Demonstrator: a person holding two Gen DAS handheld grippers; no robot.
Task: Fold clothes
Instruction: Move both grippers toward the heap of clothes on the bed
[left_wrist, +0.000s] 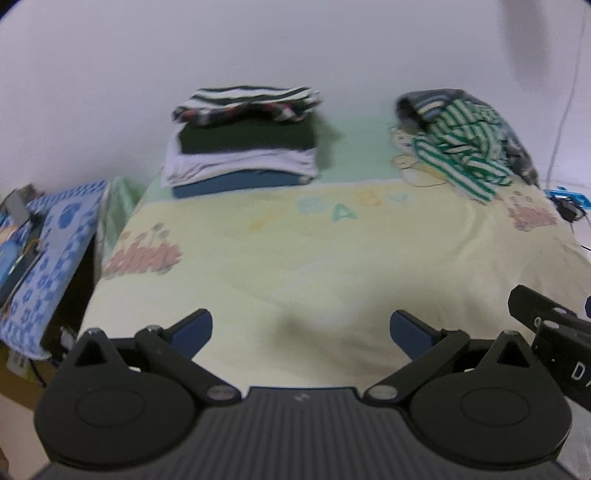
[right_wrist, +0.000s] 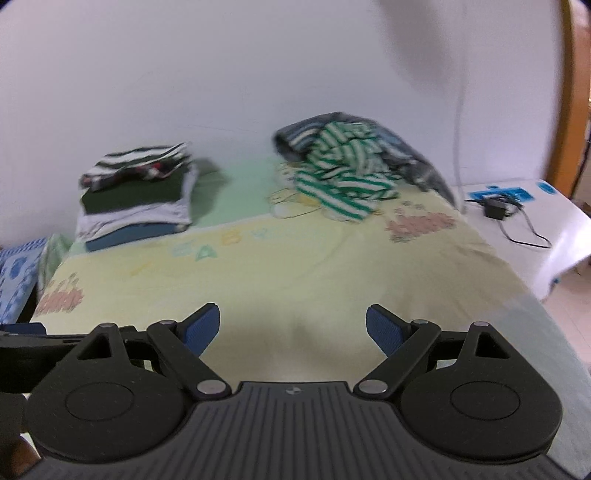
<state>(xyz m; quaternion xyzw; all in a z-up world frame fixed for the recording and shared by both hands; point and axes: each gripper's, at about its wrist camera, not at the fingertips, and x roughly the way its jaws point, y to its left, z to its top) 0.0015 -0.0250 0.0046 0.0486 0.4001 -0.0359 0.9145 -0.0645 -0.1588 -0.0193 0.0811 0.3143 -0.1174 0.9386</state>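
A stack of folded clothes (left_wrist: 242, 147) (right_wrist: 136, 192) sits at the back left of the bed, by the wall. At the back right lies a loose heap of unfolded clothes (left_wrist: 465, 144) (right_wrist: 351, 173), with a green-and-white striped garment on top. My left gripper (left_wrist: 301, 330) hangs open over the near part of the yellow bedsheet (left_wrist: 295, 258), nothing between its blue pads. My right gripper (right_wrist: 291, 326) is open too, also over the near bedsheet (right_wrist: 295, 266). Part of the right gripper (left_wrist: 546, 332) shows at the right edge of the left wrist view.
A blue patterned cloth (left_wrist: 55, 236) covers a low surface left of the bed. To the right stands a white table (right_wrist: 532, 221) with a black adapter and cable (right_wrist: 496, 210). A pale wall (right_wrist: 221, 74) backs the bed.
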